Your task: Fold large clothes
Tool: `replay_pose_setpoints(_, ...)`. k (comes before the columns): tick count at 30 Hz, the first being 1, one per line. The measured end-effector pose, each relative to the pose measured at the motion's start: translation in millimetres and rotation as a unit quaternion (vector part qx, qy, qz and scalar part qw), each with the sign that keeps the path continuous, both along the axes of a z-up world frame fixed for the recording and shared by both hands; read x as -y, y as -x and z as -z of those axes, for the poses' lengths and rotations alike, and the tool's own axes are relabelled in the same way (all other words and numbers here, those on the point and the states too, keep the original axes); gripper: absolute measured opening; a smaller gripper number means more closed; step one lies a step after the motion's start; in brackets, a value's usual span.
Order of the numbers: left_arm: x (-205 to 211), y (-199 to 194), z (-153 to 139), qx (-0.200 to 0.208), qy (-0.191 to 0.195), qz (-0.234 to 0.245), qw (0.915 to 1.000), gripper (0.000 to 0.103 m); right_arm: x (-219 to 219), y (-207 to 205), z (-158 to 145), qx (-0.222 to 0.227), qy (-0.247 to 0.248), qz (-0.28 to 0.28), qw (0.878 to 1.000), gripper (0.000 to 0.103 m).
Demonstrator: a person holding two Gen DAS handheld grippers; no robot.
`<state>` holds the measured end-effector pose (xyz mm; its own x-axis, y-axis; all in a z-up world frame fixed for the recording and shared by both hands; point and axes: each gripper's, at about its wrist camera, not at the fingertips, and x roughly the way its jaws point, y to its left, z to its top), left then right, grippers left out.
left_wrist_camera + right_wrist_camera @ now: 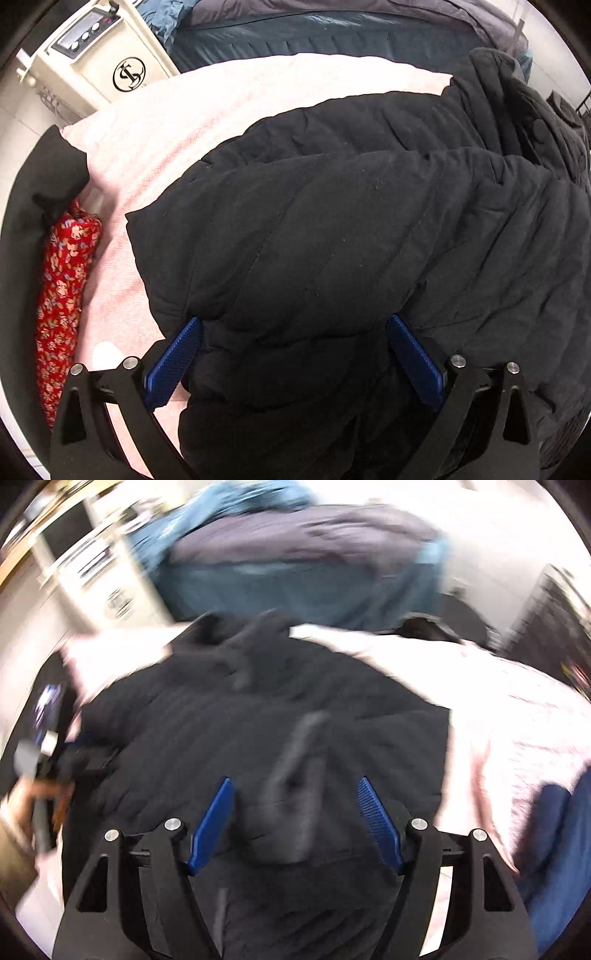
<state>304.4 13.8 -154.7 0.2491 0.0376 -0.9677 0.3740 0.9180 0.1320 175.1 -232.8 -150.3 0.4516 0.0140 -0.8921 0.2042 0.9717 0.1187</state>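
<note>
Black coat point(332, 240) fills both tools (spread wide) — pink sheet point(184, 122) borders it.

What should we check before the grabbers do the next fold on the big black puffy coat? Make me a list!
1. Black quilted puffy coat lies on the pale pink blanket: ok.
2. Left gripper has coat padding between its spread blue fingers: ok; whether it is pinched tight, cannot tell.
3. Right gripper is open above the coat, holding nothing: ok.
4. Right wrist view is sharp enough to aim: not ok, it is blurred.
5. Red flowered cloth roll lies beside the coat, apart from it: ok.
6. Coat's far edges are lined up: cannot tell.
</note>
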Motion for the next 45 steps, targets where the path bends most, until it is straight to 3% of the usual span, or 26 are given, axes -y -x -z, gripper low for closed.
replay_pose_setpoints(3, -4.8, 3.2, -2.3, 0.012, 0.010, 0.007, 0.9999, 0.098, -31.9, 4.7, 20.0, -0.035, 0.017, -0.073, 0.997, 0.074)
replay_pose_setpoints(5, -7.8, 8.2, -2.4, 0.023, 0.020, 0.012, 0.9995, 0.098, -40.2, -1.4, 42.4, -0.075, 0.045, -0.073, 0.994, 0.074)
replay_pose_setpoints(8, -17.6, 19.6, -9.5, 0.033, 0.037, 0.018, 0.9986, 0.098, -23.7, -11.6, 89.6, -0.127, -0.005, -0.036, 0.991, 0.081)
replay_pose_setpoints(11, -19.2, 24.5, -12.3, 0.040, 0.040, 0.021, 0.9982, 0.098, -25.5, -19.4, 103.8, -0.137, 0.000, -0.050, 0.989, 0.086)
replay_pose_setpoints(17, -20.3, 36.9, -32.8, 0.056, 0.030, 0.003, 0.9980, 0.097, -23.1, -21.9, 92.3, -0.160, -0.006, -0.026, 0.987, 0.087)
replay_pose_setpoints(21, -32.4, 65.0, -62.6, 0.086, 0.082, -0.017, 0.9928, 0.097, -22.5, 9.4, 55.2, -0.102, -0.012, -0.002, 0.995, 0.087)
replay_pose_setpoints(25, -52.4, 97.4, -70.6, 0.071, 0.116, -0.020, 0.9904, 0.097, -17.4, 55.8, 39.0, -0.090, -0.036, 0.000, 0.995, 0.087)
replay_pose_setpoints(33, -109.0, 163.9, -53.1, 0.038, 0.101, -0.047, 0.9930, 0.097, -6.3, 153.5, 58.9, -0.131, -0.058, 0.017, 0.990, 0.087)
replay_pose_setpoints(38, -136.0, 205.1, -46.2, -0.005, 0.099, -0.050, 0.9938, 0.097, -0.2, 187.8, 75.3, -0.153, -0.082, 0.030, 0.984, 0.087)
replay_pose_setpoints(45, -157.4, 235.4, -39.9, -0.042, 0.131, -0.041, 0.9897, 0.097, -0.5, 222.1, 78.9, -0.154, -0.128, 0.035, 0.979, 0.087)
